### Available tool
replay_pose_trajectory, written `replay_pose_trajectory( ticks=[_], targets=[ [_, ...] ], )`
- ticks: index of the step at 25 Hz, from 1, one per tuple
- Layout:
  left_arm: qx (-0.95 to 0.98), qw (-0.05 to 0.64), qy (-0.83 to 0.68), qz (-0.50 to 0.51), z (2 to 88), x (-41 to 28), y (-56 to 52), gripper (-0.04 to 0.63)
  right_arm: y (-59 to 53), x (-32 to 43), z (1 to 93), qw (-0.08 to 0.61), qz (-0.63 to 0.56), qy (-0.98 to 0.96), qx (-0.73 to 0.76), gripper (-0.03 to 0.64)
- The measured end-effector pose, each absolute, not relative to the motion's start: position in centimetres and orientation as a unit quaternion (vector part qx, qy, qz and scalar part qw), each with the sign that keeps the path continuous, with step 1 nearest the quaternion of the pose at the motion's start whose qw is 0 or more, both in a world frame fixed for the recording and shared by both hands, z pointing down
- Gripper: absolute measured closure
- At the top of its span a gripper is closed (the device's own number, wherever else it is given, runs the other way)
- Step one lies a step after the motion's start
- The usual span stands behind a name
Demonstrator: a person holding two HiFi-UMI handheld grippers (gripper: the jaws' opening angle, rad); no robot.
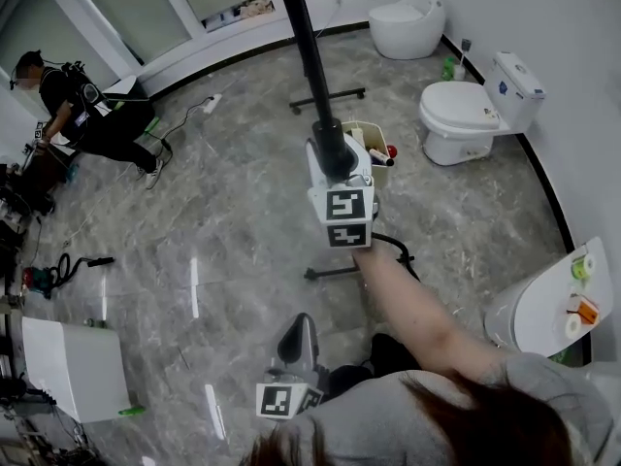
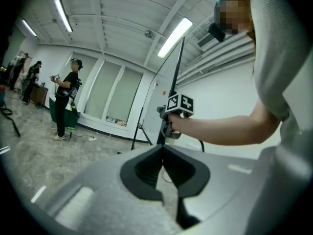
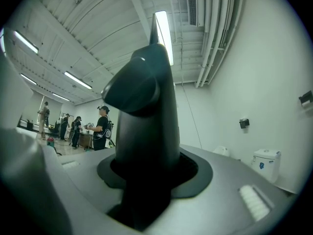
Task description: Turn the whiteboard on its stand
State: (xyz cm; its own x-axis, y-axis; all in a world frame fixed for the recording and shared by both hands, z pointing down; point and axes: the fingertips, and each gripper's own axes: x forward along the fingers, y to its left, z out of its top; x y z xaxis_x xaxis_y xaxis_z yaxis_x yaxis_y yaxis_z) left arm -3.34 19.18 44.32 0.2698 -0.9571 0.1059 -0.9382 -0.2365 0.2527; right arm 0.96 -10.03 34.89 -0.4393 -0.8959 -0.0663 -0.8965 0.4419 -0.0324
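Around: beige bin (image 1: 363, 127) just beside right gripper (image 1: 332, 153) jaws; white toilet (image 1: 466, 115) beyond | left gripper (image 2: 164, 153): jaws pressed together | right: jaws pinching thin black-framed whiteboard (image 1: 301, 27), edge-on, upright

Head view: whiteboard (image 1: 301, 37) edge-on, a dark bar from top centre to mid-frame; stand (image 1: 327, 96) feet flat beneath.

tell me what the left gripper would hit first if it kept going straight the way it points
Probably the right gripper, clamped on the whiteboard's edge, with the hand holding it: they sit just above the left gripper's shut tips in its own view. Depth is hard to judge.
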Motion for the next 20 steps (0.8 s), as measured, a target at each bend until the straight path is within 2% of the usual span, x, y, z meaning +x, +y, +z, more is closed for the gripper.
replay_pose_trajectory(
  ticks=[10, 15, 20],
  targets=[
    [0.831, 0.133, -0.540, 0.001, 43.8, -6.8, 21.3, 0.595, -7.1, 2.3, 34.9, 0.033, 0.008, 0.839, -0.543, 0.462],
    [0.840, 0.154, -0.520, -0.012, 43.9, -5.7, 22.0, 0.594, -5.0, 3.9, 35.1, 0.037, 0.009, 0.836, -0.547, 0.466],
    [0.834, 0.142, -0.533, -0.019, 43.7, -3.4, 24.7, 0.595, -2.5, 5.2, 35.3, 0.040, 0.007, 0.837, -0.545, 0.463]
  ],
)
